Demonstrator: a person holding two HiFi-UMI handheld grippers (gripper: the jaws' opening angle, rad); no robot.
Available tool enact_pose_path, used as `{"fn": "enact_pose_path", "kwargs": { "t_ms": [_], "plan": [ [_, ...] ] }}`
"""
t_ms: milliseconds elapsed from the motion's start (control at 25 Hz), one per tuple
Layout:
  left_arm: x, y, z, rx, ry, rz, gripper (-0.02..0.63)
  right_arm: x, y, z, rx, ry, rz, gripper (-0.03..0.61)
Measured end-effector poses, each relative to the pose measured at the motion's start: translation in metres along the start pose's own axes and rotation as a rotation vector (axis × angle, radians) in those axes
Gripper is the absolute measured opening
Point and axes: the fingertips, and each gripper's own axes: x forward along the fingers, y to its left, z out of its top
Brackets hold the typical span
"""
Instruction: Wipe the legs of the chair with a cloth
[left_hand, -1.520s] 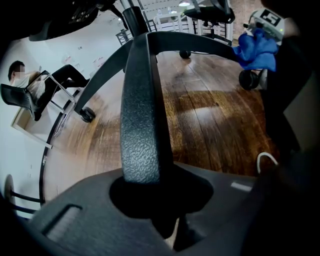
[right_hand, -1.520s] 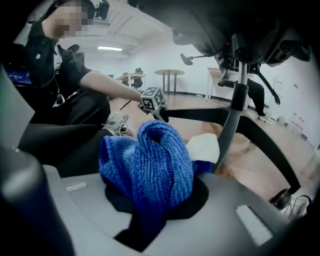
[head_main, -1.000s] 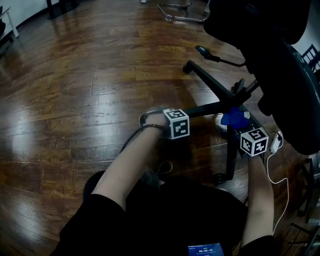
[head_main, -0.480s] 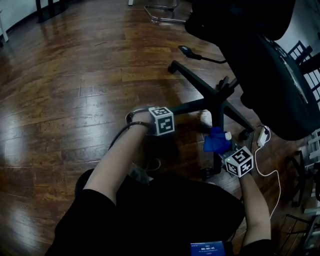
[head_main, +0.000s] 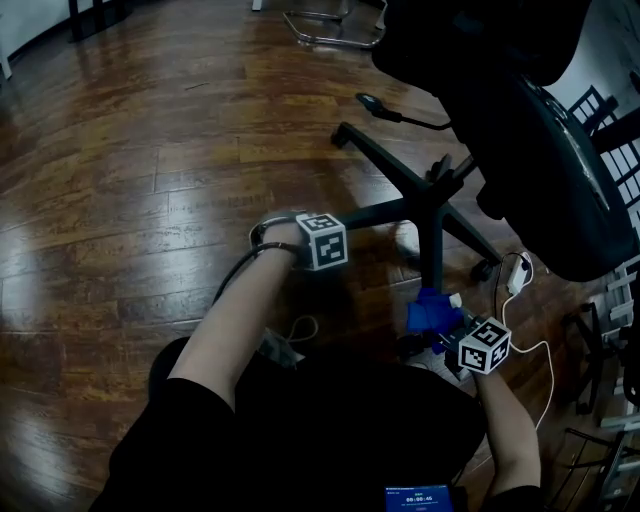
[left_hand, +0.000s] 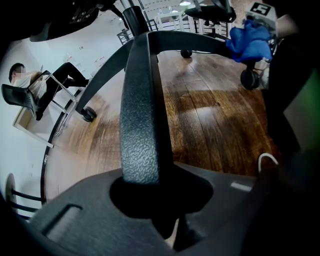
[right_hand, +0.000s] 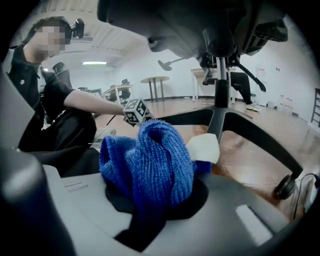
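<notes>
The glossy plank floor (head_main: 150, 180) looks slick, so the black wheeled chair (head_main: 520, 150) may roll if I push hard. My left gripper (left_hand: 157, 210) is clamped on one pebbled, tapering plastic leg (left_hand: 140, 125) to brace it. My right gripper (right_hand: 155, 210) pinches the bunched blue knitted cloth (right_hand: 150, 160) at the outer end of the near leg (head_main: 432, 255), where a loose fold could pull free or the thin white cable (head_main: 540, 350) could snag.

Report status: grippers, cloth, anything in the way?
Left gripper shut on a chair leg. Right gripper shut on the blue cloth, at the end of a second leg. White charger on the floor close by.
</notes>
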Motion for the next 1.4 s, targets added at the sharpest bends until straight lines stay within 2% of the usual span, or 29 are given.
{"fn": "enact_pose_path", "kwargs": {
  "t_ms": [160, 320, 480, 600, 680, 800, 920, 1040, 1160, 1280, 1400],
  "plan": [
    [-0.002, 0.000, 0.000, 0.000, 0.005, 0.000, 0.077, 0.027, -0.052, 0.048, -0.099, -0.014, -0.159, 0.077],
    [-0.002, -0.001, 0.002, 0.005, -0.003, -0.007, 0.077, 0.047, -0.111, 0.103, -0.101, -0.091, -0.320, 0.078],
    [-0.004, 0.000, 0.005, 0.000, -0.016, -0.007, 0.075, 0.055, -0.146, 0.137, -0.055, -0.135, -0.414, 0.083],
    [-0.004, -0.001, 0.003, 0.000, -0.017, -0.011, 0.075, 0.058, -0.140, 0.136, -0.097, -0.121, -0.440, 0.086],
    [-0.003, -0.001, 0.003, 0.001, -0.020, -0.010, 0.075, 0.057, -0.126, 0.124, -0.141, -0.091, -0.425, 0.086],
    [-0.003, -0.002, 0.003, 0.004, -0.018, -0.013, 0.075, 0.047, -0.092, 0.092, -0.166, -0.031, -0.339, 0.084],
    [-0.002, -0.002, 0.000, 0.004, -0.013, -0.016, 0.075, 0.029, -0.048, 0.050, -0.116, -0.001, -0.221, 0.084],
    [-0.002, 0.000, 0.001, 0.002, -0.010, -0.010, 0.075, 0.009, -0.006, 0.009, -0.110, 0.038, -0.127, 0.083],
    [-0.001, 0.000, 0.001, -0.002, -0.009, -0.008, 0.075, -0.007, 0.016, -0.016, -0.038, 0.041, -0.047, 0.081],
    [-0.001, 0.000, 0.001, 0.003, -0.005, -0.009, 0.075, -0.006, 0.017, -0.020, -0.064, 0.074, -0.045, 0.081],
    [-0.001, 0.000, 0.001, 0.005, -0.006, -0.009, 0.075, 0.010, -0.008, 0.002, -0.094, 0.092, -0.122, 0.080]
  ]
}}
